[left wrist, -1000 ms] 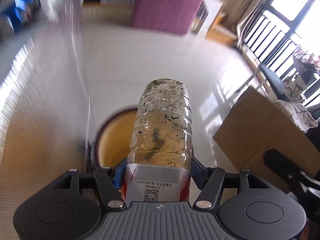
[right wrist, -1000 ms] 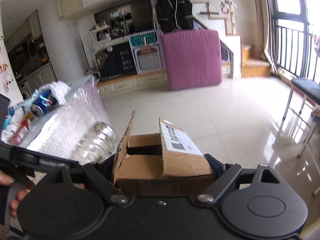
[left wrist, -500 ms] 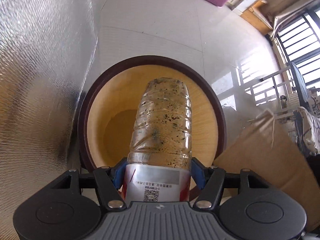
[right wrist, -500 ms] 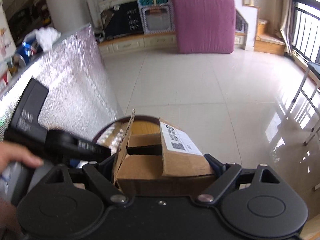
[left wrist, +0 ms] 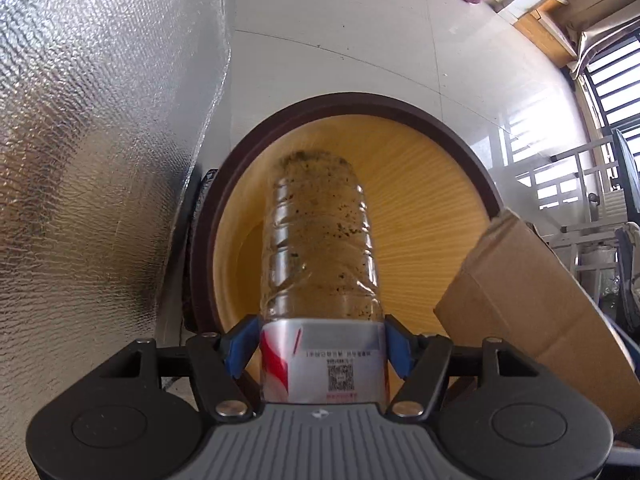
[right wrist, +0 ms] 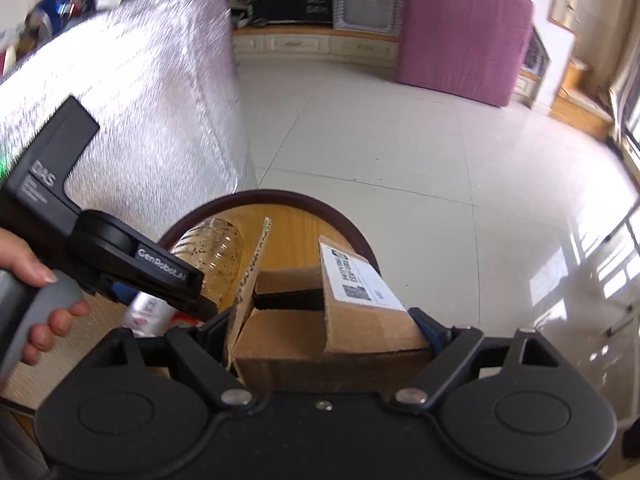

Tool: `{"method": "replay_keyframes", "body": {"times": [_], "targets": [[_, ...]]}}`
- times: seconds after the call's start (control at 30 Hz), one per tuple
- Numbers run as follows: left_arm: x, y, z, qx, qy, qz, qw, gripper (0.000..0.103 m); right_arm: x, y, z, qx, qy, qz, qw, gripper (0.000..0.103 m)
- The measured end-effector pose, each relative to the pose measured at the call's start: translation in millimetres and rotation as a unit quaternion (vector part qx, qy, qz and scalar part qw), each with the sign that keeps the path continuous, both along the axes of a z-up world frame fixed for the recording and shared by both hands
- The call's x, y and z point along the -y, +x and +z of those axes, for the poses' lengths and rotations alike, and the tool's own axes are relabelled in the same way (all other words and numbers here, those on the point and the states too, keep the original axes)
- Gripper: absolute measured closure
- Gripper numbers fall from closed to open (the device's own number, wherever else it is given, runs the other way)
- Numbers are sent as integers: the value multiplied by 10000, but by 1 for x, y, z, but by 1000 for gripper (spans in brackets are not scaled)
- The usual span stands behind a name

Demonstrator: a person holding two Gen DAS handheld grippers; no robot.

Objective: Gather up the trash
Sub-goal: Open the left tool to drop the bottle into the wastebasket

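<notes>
My left gripper (left wrist: 318,346) is shut on a dirty clear plastic bottle (left wrist: 318,236) with a red and white label, held base-down over the mouth of a round bin (left wrist: 476,168) with a dark brown rim and yellow wood-grain inside. My right gripper (right wrist: 324,320) is shut on an open cardboard box (right wrist: 320,320) with a white shipping label, held above the same bin (right wrist: 340,212). The box also shows in the left wrist view (left wrist: 532,300). The left gripper and bottle (right wrist: 216,248) show in the right wrist view, left of the box.
A silver foil-covered table side (left wrist: 100,140) stands right against the bin's left. Cans and wrappers lie on the table top (right wrist: 60,4). A pink mat (right wrist: 460,36) leans at the far wall. White tiled floor (right wrist: 400,140) lies beyond the bin.
Both grippers have tilted down and moved over the bin. The bottle now hangs lower into the bin's mouth, and the box has come in beside it.
</notes>
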State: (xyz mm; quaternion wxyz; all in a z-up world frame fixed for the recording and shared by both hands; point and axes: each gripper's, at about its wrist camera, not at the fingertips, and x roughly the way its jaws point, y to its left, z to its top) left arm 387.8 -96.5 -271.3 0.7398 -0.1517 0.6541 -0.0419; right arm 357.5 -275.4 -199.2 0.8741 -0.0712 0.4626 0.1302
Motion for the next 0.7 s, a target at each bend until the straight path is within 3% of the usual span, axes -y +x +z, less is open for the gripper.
{"method": "replay_keyframes", "body": {"times": [0.27,0.4,0.7], "targets": [[-5,-16,0,105,60,-20,9999,32,-16,19,-16,-91,-193,510,9985,10],[-1,-18,5,132,70,-43,9999,32,-14,23,-20,-366,-172,501,9979,7],[4,-27,12,245,163,-157,9994,32,-5,15,-20,-545,-184,532,9969,2]]}}
